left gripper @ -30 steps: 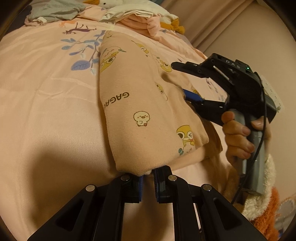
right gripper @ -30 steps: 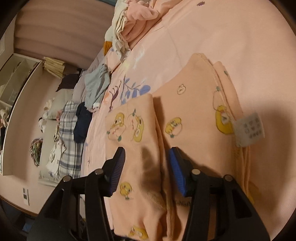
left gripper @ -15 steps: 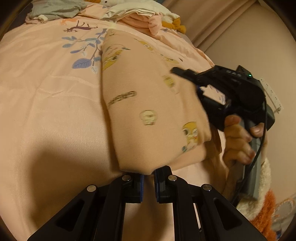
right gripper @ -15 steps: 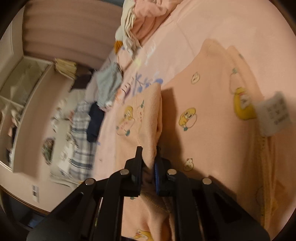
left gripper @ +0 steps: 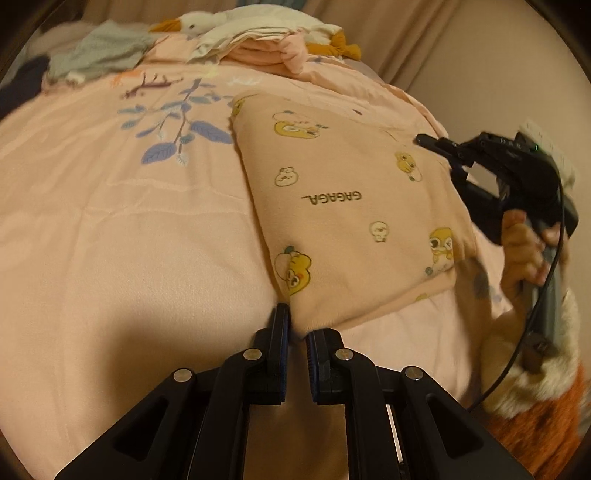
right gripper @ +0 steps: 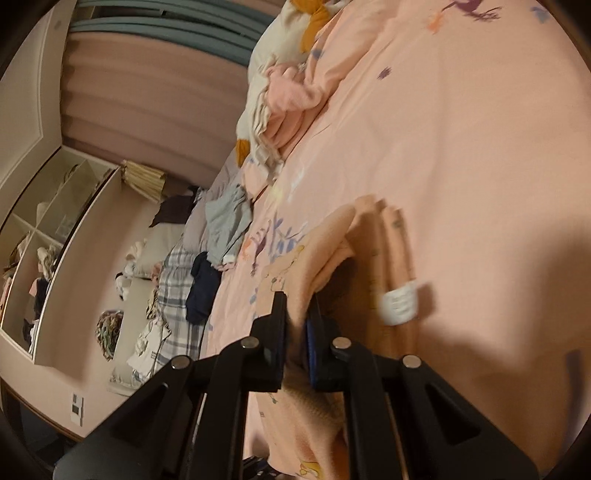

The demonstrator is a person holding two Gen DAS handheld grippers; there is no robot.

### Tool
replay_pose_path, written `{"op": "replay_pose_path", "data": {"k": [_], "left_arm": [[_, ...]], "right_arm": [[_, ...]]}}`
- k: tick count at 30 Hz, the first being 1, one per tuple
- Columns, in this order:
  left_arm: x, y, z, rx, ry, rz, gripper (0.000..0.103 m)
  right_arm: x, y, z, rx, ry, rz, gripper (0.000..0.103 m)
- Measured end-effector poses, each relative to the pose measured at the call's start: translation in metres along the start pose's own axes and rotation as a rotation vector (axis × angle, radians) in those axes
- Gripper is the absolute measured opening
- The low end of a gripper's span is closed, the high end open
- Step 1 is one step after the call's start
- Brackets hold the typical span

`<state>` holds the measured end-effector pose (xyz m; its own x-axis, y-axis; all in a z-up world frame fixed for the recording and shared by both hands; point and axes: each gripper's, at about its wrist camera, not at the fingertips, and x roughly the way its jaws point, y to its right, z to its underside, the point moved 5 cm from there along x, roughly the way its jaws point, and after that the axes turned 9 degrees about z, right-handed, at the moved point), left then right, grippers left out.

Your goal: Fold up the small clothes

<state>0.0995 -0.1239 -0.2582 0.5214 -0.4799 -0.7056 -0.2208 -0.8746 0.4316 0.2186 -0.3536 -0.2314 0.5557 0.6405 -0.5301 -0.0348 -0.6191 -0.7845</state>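
A small peach garment (left gripper: 343, 206) printed with yellow chicks and "GAGAGA" lies folded over on the pink bed cover (left gripper: 110, 236). My left gripper (left gripper: 297, 334) is shut on its near corner. My right gripper (left gripper: 448, 166) sits at the garment's right edge; in the right wrist view it (right gripper: 297, 328) is shut on a raised fold of the same garment (right gripper: 328, 251), lifted off the bed. A white care label (right gripper: 400, 302) hangs from the garment's edge.
At the head of the bed lie a pile of pink and white clothes (left gripper: 266, 40), a goose plush (left gripper: 207, 24) and a grey garment (left gripper: 99, 55). In the right wrist view, more clothes (right gripper: 199, 288), shelves (right gripper: 40, 236) and curtains (right gripper: 147, 92) lie beyond the bed.
My right gripper closed on the garment's edge and pulled the fold over to the right. The garment now lies spread wider. My left gripper kept its hold on the near corner.
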Motion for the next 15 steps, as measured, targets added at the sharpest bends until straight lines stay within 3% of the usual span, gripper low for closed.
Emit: {"op": "replay_pose_path", "data": {"k": [4, 9, 11, 13, 15], "left_arm": [[-0.001, 0.007, 0.005, 0.057, 0.006, -0.04, 0.011], [-0.008, 0.005, 0.006, 0.025, -0.049, 0.077, 0.011], [-0.012, 0.003, 0.003, 0.012, -0.04, 0.092, 0.011], [-0.017, 0.004, 0.001, 0.053, -0.016, 0.054, 0.011], [-0.02, 0.007, 0.002, 0.093, -0.009, 0.015, 0.011]], "right_arm": [[-0.017, 0.014, -0.003, 0.013, 0.025, 0.026, 0.008], [-0.025, 0.032, -0.002, 0.058, -0.038, 0.01, 0.013], [-0.024, 0.036, 0.002, 0.052, -0.065, 0.033, 0.022], [-0.022, 0.035, 0.009, 0.029, -0.092, 0.057, 0.036], [-0.016, 0.03, 0.02, -0.019, -0.15, 0.07, 0.044]]}}
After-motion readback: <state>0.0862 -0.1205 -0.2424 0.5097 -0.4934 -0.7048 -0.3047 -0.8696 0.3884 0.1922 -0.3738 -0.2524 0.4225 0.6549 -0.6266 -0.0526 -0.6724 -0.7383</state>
